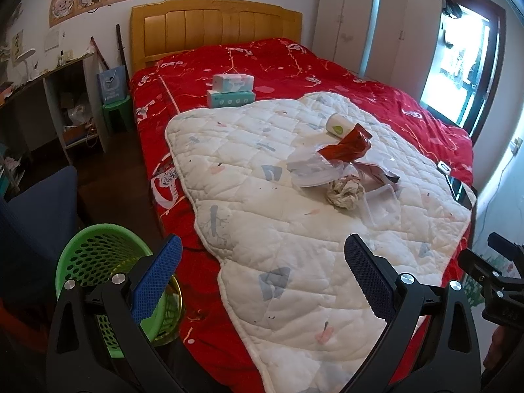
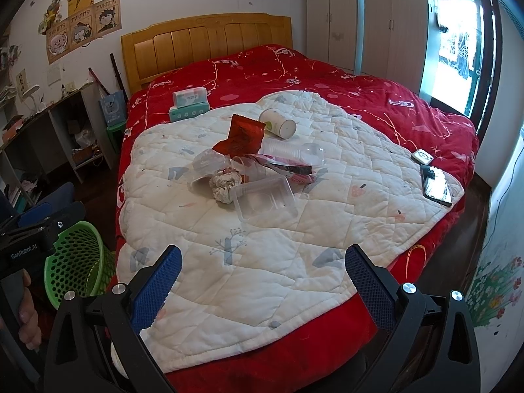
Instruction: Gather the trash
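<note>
A pile of trash lies on the white quilt [image 2: 262, 262] on the red bed: a crumpled paper ball [image 2: 226, 185] [image 1: 345, 191], a clear plastic tray [image 2: 265, 201] [image 1: 381, 204], a red wrapper [image 2: 242, 134] [image 1: 352, 145], a tipped paper cup [image 2: 278, 122] [image 1: 339, 124], clear plastic lids [image 2: 294, 152] and a dark wrapper [image 2: 288, 167]. A green mesh basket [image 1: 98, 262] [image 2: 75, 258] stands on the floor left of the bed. My left gripper [image 1: 262, 275] is open and empty, above the bed's near edge. My right gripper [image 2: 262, 278] is open and empty, short of the pile.
Two tissue packs [image 2: 190, 103] lie near the wooden headboard [image 2: 206, 42]. A phone [image 2: 437, 185] and a small white device [image 2: 422, 156] lie at the quilt's right edge. A shelf desk [image 2: 49, 131] stands left, a wardrobe [image 2: 360, 19] at the back right.
</note>
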`<state>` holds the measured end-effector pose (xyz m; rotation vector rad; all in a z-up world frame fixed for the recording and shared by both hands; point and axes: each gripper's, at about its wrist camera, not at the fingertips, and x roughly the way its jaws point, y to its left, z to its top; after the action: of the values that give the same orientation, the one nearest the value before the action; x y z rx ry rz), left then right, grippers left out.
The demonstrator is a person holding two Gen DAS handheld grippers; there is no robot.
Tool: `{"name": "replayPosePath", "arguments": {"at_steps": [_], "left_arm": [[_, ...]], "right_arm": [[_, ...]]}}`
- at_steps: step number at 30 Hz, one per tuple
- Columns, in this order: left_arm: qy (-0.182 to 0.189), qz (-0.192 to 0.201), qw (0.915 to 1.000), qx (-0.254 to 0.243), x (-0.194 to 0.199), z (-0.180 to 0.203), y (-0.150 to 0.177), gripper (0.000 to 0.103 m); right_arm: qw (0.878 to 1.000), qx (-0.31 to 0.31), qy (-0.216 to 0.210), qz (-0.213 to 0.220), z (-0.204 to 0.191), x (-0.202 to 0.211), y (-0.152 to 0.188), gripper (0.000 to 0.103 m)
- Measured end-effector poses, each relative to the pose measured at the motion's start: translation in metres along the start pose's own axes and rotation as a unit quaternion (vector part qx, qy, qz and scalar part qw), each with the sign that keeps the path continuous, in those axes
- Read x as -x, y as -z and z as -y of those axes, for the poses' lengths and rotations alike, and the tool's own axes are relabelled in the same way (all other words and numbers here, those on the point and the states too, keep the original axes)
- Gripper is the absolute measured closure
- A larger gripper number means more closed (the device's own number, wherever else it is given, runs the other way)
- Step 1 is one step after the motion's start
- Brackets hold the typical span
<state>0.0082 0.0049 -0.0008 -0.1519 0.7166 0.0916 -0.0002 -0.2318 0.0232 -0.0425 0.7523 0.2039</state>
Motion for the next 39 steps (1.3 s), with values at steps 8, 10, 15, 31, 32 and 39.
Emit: {"name": "replayPosePath", "arguments": {"at_steps": [8, 10, 15, 31, 32, 39], "left_arm": [[-0.001, -0.004, 1.0, 0.003, -0.004, -0.001, -0.002, 0.005], [-0.001, -0.004, 1.0, 0.004, -0.005, -0.002, -0.003, 0.005], [0.0, -0.004, 1.0, 0.002, -0.007, -0.001, -0.005, 0.005], [-0.006, -0.005, 1.0, -0.006, -0.026, 0.002, -0.023, 0.005], [-0.006, -0.004, 0.9999, -0.007, -0.027, 0.002, -0.025, 0.005], [-0.01, -0.006, 0.9999, -0.006, -0.038, 0.0, -0.033, 0.005]], "right_arm": [[1.0, 0.003, -0.001, -0.006, -0.001, -0.011, -0.002, 0.006], [1.0, 0.004, -0.001, -0.007, -0.002, -0.011, -0.003, 0.006], [1.0, 0.008, -0.001, -0.009, -0.003, -0.013, -0.004, 0.006], [0.999, 0.03, -0.007, -0.015, -0.005, -0.035, -0.025, 0.006], [0.999, 0.03, -0.008, -0.016, -0.005, -0.037, -0.026, 0.006], [0.999, 0.03, -0.017, -0.031, 0.001, -0.063, -0.04, 0.007]]}}
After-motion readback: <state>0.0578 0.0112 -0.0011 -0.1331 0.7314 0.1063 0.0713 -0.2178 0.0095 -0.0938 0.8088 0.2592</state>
